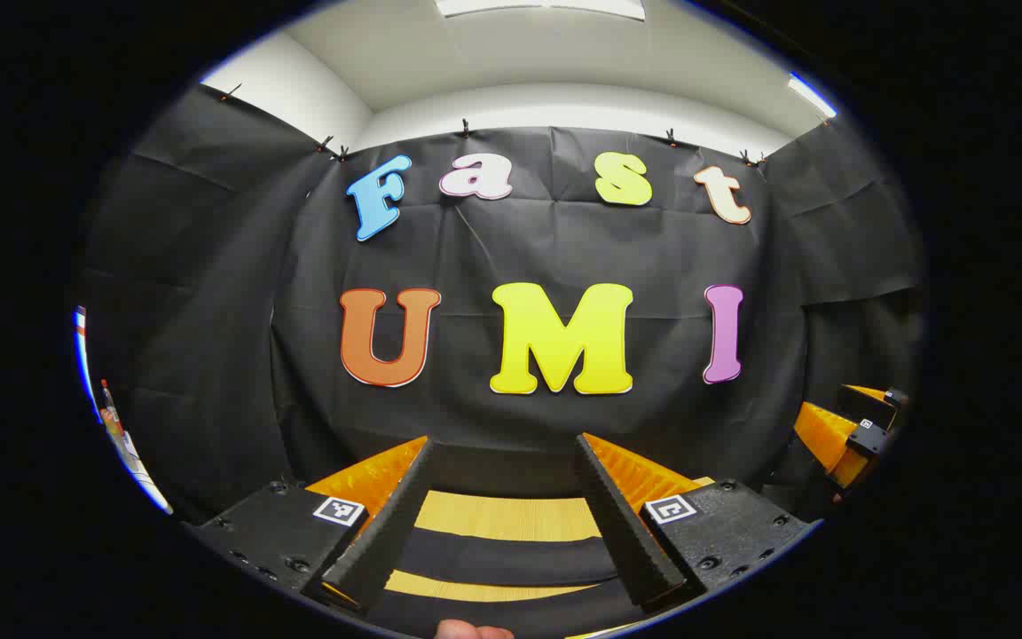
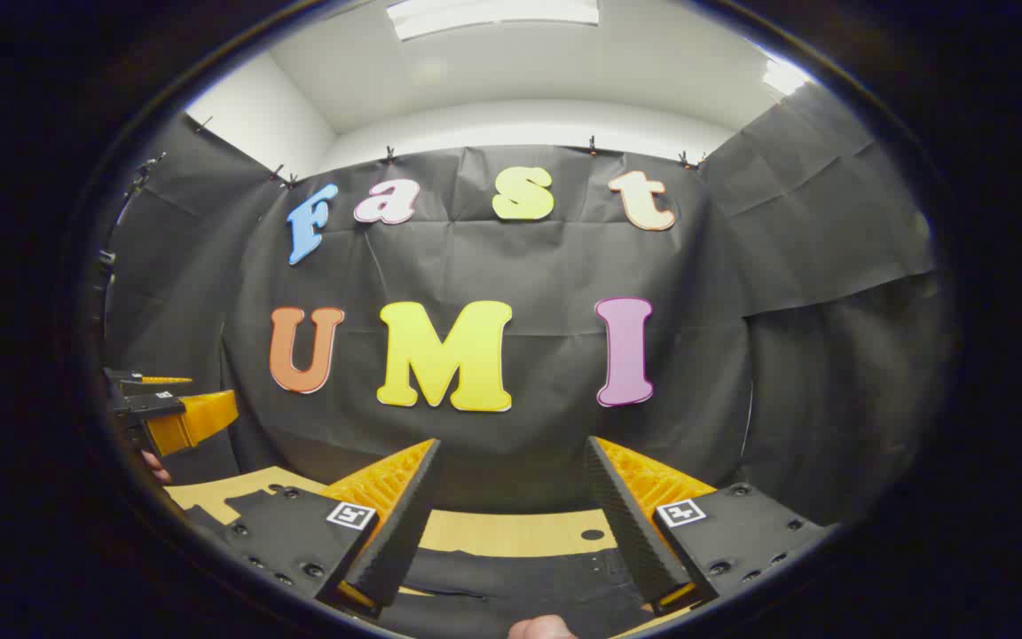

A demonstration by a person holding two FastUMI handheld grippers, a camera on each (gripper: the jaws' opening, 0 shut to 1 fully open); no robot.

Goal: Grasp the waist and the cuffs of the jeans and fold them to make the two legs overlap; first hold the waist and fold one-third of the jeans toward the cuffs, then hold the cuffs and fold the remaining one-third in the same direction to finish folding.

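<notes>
Below both grippers, left [image 1: 504, 519] and right [image 2: 511, 524], fingers apart and empty, dark jeans [image 2: 520, 577] lie ungrasped; folding looks unstarted.

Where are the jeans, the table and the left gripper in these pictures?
jeans [image 2: 511, 577]: right gripper view, dark cloth between the fingers.
table [image 1: 511, 516]: left gripper view, bare wooden strip.
left gripper [image 1: 504, 519]: left gripper view, midway between its fingertips.

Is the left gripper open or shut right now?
Open: the left gripper shows a wide gap between its fingers, with nothing held.
</notes>
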